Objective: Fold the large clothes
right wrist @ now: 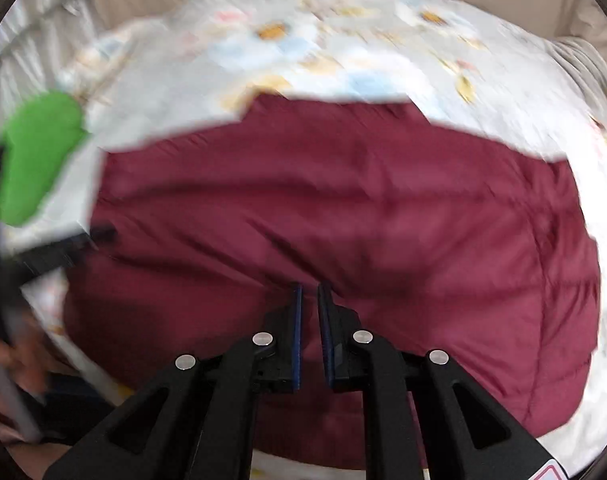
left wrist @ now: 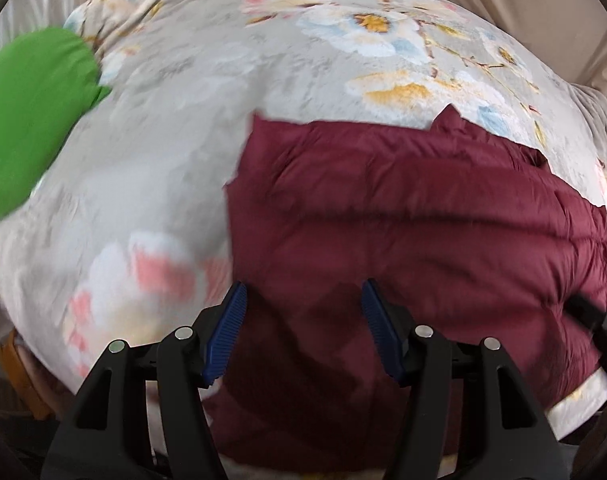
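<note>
Floral bedspread (left wrist: 175, 152) fills both views, and lower right in the left wrist frame lies the maroon puffer jacket (left wrist: 423, 232), a compact quilted block with fairly straight edges, so I'd judge the folding well along, perhaps one fold or a tidy-up left. Green cloth (left wrist: 27, 120) sits at the left edge, apart. Left gripper (left wrist: 303, 300) hovers spread wide over the jacket's near edge; right gripper (right wrist: 309, 296) is nearly closed, whether pinching fabric I cannot tell.

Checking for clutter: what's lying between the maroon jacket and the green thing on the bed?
Only bare floral bedspread separates the maroon jacket from the green item, seen in the left wrist view.
</note>
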A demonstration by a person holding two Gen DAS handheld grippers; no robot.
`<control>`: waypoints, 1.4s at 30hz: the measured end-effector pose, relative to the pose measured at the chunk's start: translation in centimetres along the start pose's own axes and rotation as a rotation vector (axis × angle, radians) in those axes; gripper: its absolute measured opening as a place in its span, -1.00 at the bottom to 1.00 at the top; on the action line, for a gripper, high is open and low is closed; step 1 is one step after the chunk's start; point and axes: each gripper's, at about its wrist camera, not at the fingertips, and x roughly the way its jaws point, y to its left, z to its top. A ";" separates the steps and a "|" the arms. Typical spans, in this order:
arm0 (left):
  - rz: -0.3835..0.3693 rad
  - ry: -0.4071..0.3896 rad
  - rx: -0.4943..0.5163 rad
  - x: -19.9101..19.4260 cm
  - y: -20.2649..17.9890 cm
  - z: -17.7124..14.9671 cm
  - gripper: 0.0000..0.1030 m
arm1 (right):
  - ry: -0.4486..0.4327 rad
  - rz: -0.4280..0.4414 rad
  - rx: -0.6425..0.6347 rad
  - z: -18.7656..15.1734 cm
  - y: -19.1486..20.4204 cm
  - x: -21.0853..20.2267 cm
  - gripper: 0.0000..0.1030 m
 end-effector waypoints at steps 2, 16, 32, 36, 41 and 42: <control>-0.018 0.013 -0.025 -0.1 0.7 -0.7 0.15 | 0.007 0.078 -0.006 1.5 1.9 0.7 -0.75; -0.022 0.086 -0.047 3.0 1.5 -2.0 0.28 | -0.002 0.003 0.077 10.1 1.9 7.2 -0.91; 0.091 0.094 0.072 3.4 -2.4 -1.1 0.28 | 0.120 -0.064 0.159 -2.5 -3.8 4.3 -1.00; 0.106 0.098 0.076 3.6 -3.0 -1.1 0.28 | 0.049 -0.071 0.178 -1.8 -3.3 1.4 -0.94; 0.100 0.096 0.050 3.0 -2.5 -1.3 0.31 | 0.079 -0.096 0.185 -1.6 -4.2 2.5 -0.94; 0.083 0.084 0.024 2.8 -1.9 -0.9 0.31 | 0.099 -0.089 0.184 -1.6 -4.3 3.5 -0.95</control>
